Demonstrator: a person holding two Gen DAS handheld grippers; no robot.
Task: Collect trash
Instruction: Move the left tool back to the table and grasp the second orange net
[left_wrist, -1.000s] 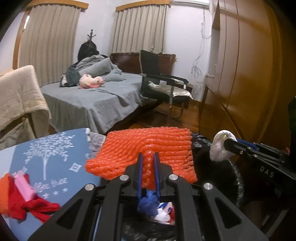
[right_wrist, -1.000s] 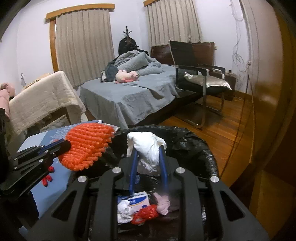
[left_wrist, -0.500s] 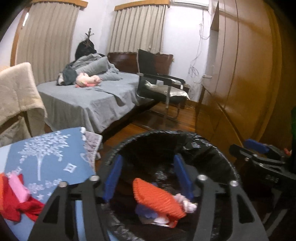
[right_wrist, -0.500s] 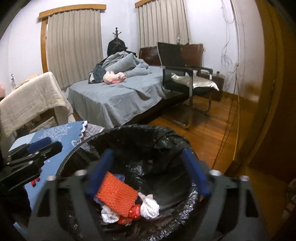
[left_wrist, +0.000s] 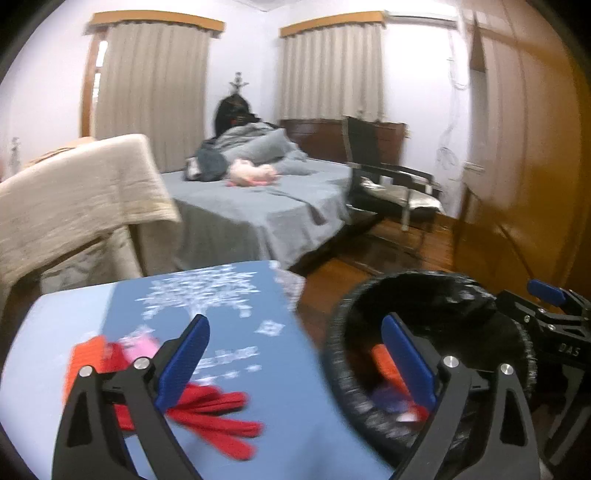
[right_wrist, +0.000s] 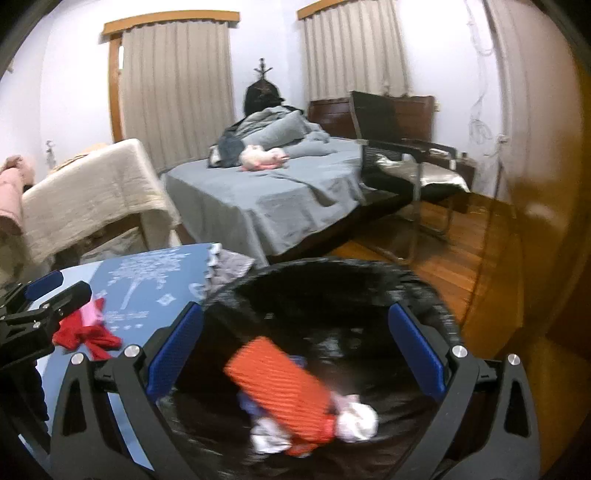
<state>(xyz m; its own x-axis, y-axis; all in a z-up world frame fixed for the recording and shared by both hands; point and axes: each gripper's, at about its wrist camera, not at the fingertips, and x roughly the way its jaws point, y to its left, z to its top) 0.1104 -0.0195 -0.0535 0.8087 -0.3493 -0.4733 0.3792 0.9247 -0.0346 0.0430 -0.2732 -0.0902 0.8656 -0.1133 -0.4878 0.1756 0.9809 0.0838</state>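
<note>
A black-lined trash bin (right_wrist: 332, 264) stands by a table under a blue cloth (left_wrist: 229, 295). Inside lie an orange foam net (right_wrist: 277, 376), a white crumpled tissue (right_wrist: 356, 415) and other scraps. My right gripper (right_wrist: 295, 310) hangs over the bin, jaws opening wide with nothing between them. My left gripper (left_wrist: 293, 321) straddles the table edge and the bin rim (left_wrist: 332, 350), its jaws also opening and empty. Red and pink scraps (left_wrist: 218, 413) and an orange piece (left_wrist: 83, 358) lie on the cloth by its left finger.
A grey bed (right_wrist: 280, 199) with clothes and a pink toy stands behind the table. A black chair (right_wrist: 406, 162) is to its right. Wooden wardrobe doors (left_wrist: 517, 166) fill the right side, and beige-covered furniture (left_wrist: 74, 192) the left. Wooden floor surrounds the bin.
Both grippers opened. The orange foam net left the left gripper and the white tissue left the right one; both now lie in the bin. The left gripper swung left toward the table.
</note>
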